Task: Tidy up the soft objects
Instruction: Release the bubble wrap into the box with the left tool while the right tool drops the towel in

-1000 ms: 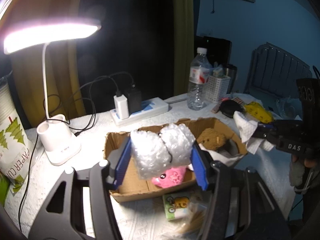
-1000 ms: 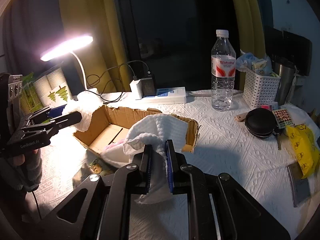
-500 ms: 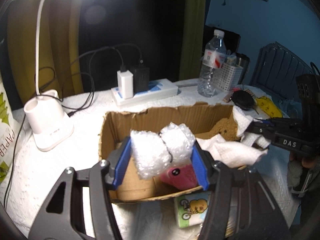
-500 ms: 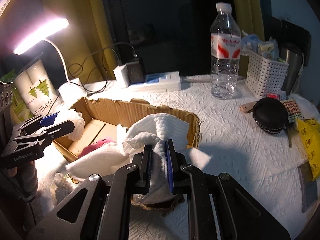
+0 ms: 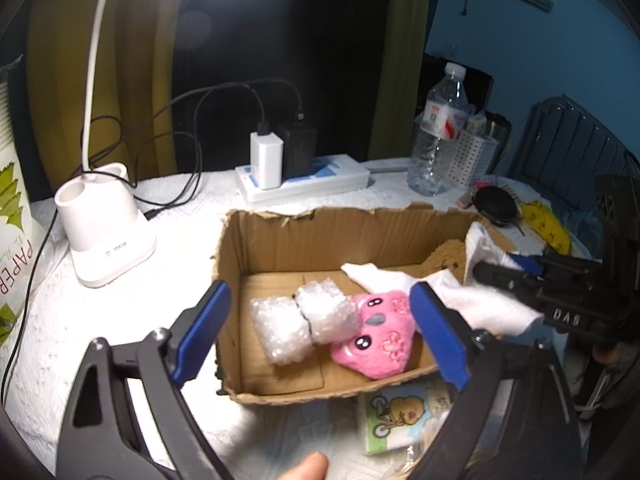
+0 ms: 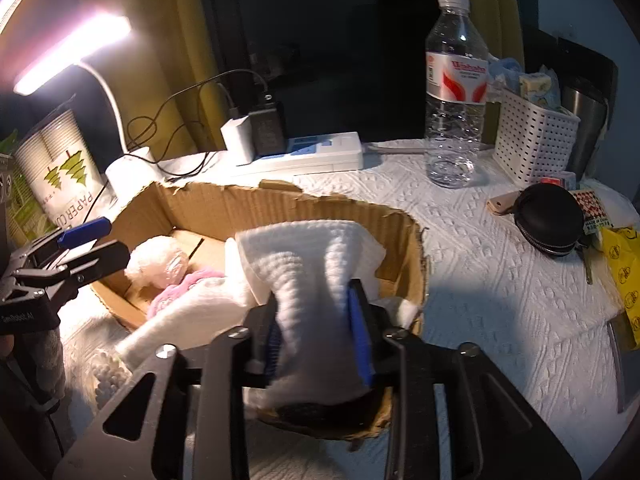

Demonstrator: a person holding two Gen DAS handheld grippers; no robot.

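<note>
An open cardboard box sits on the white table. Inside lie a bubble-wrap bundle, a pink plush and a brown plush. My left gripper is open just above the box's near side, the bundle lying free below it. My right gripper has its jaws parted a little with a white cloth still between them, over the box's right end. The cloth drapes into the box. The right gripper also shows in the left wrist view.
A desk lamp base, power strip with chargers, water bottle, white basket, black round case and yellow packet stand around. A paper-cup sleeve is at the left. A small printed packet lies before the box.
My left gripper opened and dropped the bubble-wrap bundle into the box. My right gripper lowered the cloth into the box and its jaws parted wider.
</note>
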